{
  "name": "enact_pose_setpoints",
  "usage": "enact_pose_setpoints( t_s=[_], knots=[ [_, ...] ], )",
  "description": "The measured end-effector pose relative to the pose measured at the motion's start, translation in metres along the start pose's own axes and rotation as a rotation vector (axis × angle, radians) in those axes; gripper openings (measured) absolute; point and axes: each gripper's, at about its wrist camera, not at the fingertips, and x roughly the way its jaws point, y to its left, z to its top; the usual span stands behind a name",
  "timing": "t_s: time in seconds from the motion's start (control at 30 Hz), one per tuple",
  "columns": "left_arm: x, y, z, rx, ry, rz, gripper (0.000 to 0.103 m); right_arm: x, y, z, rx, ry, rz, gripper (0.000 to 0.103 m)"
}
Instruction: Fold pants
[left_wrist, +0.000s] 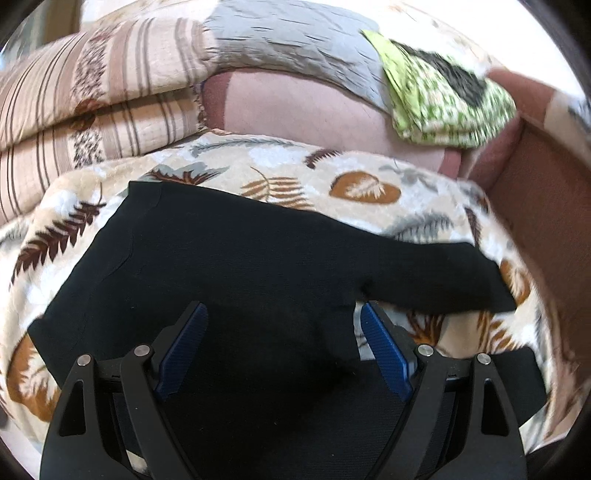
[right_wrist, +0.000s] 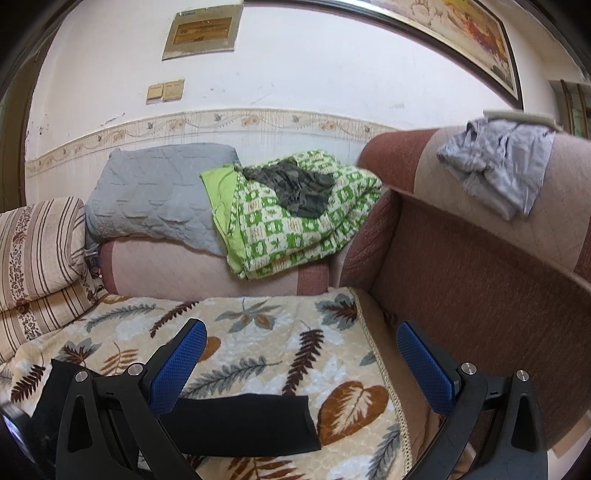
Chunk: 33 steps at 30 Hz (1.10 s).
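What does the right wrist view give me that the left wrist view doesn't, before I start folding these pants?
Only the right wrist view shows the wall with its framed pictures, the grey garment draped over the sofa back, and the right gripper with its jaws open.

Only the left wrist view shows the wide body of the black pants and the left gripper, its jaws open over the fabric.

Both show the pants, the leaf-print blanket, the green patterned bedding, the grey quilt and the striped bedding.

Left black two-finger gripper with blue pads (left_wrist: 282, 314): jaws wide apart, angled down. Right black two-finger gripper (right_wrist: 301, 332): jaws wide, nothing gripped.
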Motion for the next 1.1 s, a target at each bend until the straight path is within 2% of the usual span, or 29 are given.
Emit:
enact_pose_setpoints(
  t_s=[0.13, 0.23, 0.3, 0.37, 0.43, 0.53, 0.6, 0.67, 0.7, 0.77, 0.83, 0.87, 0.93, 1.0, 1.1],
  knots=[
    [-0.005, 0.026, 0.015, -0.096, 0.022, -0.074, 0.085, 0.029, -0.01, -0.036, 0.003, 0.042, 0.075, 0.103],
    [-0.015, 0.058, 0.046, -0.101, -0.005, -0.069, 0.085, 0.058, -0.022, -0.062, 0.018, 0.094, 0.123, 0.103],
    [-0.018, 0.084, 0.072, -0.085, -0.023, -0.044, 0.087, 0.074, -0.033, -0.077, 0.05, 0.123, 0.139, 0.103],
    [-0.013, 0.111, 0.102, -0.034, -0.031, -0.023, 0.094, 0.091, -0.046, -0.091, 0.095, 0.177, 0.132, 0.103],
    [0.002, 0.141, 0.132, 0.004, -0.008, -0.022, 0.095, 0.106, -0.055, -0.097, 0.14, 0.241, 0.119, 0.103],
    [0.035, 0.177, 0.156, 0.016, 0.062, -0.058, 0.095, 0.121, -0.063, -0.101, 0.224, 0.299, 0.161, 0.103],
    [0.062, 0.186, 0.154, 0.086, 0.112, -0.081, 0.095, 0.128, -0.061, -0.105, 0.25, 0.33, 0.195, 0.103],
    [0.083, 0.186, 0.146, 0.174, 0.139, -0.045, 0.095, 0.133, -0.057, -0.108, 0.252, 0.356, 0.206, 0.103],
    [0.097, 0.182, 0.137, 0.247, 0.163, -0.051, 0.095, 0.134, -0.055, -0.109, 0.252, 0.367, 0.215, 0.103],
    [0.112, 0.176, 0.127, 0.314, 0.182, -0.083, 0.095, 0.138, -0.051, -0.111, 0.251, 0.381, 0.226, 0.103],
    [0.124, 0.172, 0.122, 0.368, 0.162, -0.136, 0.093, 0.142, -0.047, -0.112, 0.253, 0.395, 0.229, 0.103],
    [0.129, 0.171, 0.121, 0.384, 0.155, -0.154, 0.091, 0.145, -0.046, -0.113, 0.256, 0.407, 0.235, 0.103],
    [0.144, 0.17, 0.123, 0.402, 0.177, -0.203, 0.079, 0.149, -0.043, -0.114, 0.256, 0.425, 0.238, 0.103],
    [0.157, 0.172, 0.124, 0.403, 0.206, -0.244, 0.074, 0.153, -0.04, -0.116, 0.252, 0.438, 0.234, 0.103],
    [0.167, 0.171, 0.124, 0.406, 0.247, -0.309, 0.05, 0.156, -0.038, -0.116, 0.249, 0.447, 0.227, 0.103]
  ],
)
